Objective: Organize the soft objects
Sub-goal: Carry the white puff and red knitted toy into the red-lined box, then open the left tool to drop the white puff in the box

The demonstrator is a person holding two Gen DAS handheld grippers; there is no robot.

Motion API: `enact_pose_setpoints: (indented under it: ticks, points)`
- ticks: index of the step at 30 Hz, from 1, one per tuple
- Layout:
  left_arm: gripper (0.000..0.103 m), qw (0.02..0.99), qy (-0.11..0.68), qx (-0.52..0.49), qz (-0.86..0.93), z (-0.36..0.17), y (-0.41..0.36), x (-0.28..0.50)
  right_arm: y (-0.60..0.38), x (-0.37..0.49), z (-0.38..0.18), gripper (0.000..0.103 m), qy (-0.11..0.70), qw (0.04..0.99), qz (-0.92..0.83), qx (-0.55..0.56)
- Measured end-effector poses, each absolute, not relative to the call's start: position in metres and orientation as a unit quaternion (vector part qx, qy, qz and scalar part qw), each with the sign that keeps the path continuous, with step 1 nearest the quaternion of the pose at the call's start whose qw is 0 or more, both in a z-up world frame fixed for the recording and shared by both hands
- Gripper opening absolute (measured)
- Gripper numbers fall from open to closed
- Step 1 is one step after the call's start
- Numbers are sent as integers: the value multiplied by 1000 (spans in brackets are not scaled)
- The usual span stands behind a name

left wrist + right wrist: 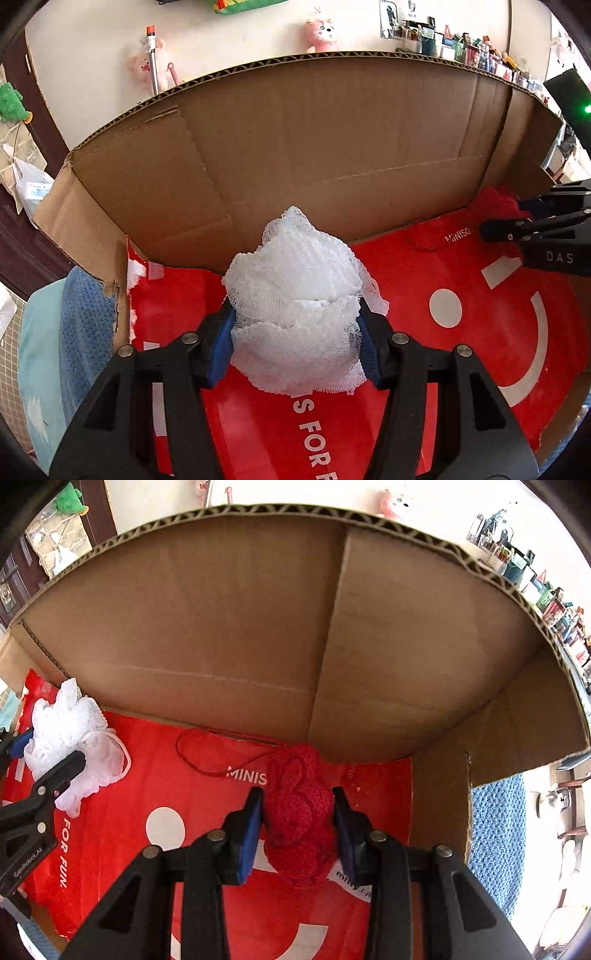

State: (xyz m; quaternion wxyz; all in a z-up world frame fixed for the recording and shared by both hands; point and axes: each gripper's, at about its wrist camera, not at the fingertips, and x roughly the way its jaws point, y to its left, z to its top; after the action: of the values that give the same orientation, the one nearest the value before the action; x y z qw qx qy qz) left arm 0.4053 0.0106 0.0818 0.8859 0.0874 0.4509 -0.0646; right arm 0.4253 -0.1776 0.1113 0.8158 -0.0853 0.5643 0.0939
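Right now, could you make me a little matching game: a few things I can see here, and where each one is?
Things:
1. white mesh puff
2. red knitted bundle
3. pink plush toy
4. blue towel

Places:
A. outside the cardboard box, beside its torn corner
B. gripped in the right claw
C. gripped in the left claw
D. against the wall behind the box

Pairs: 1-C, 2-B, 3-D, 4-A

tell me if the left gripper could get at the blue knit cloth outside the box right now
Probably not as things stand. The left gripper is shut on the white mesh pouf inside the cardboard box, and the box wall stands between it and the blue knit cloth.
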Motion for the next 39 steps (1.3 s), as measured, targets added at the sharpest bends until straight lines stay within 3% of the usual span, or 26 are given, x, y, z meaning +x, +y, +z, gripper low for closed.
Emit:
enact_pose_setpoints:
  ticks: [39]
  points:
    - [59,894,437,74,-68,91,19,383,-221,411,160,39,540,830,129,-48]
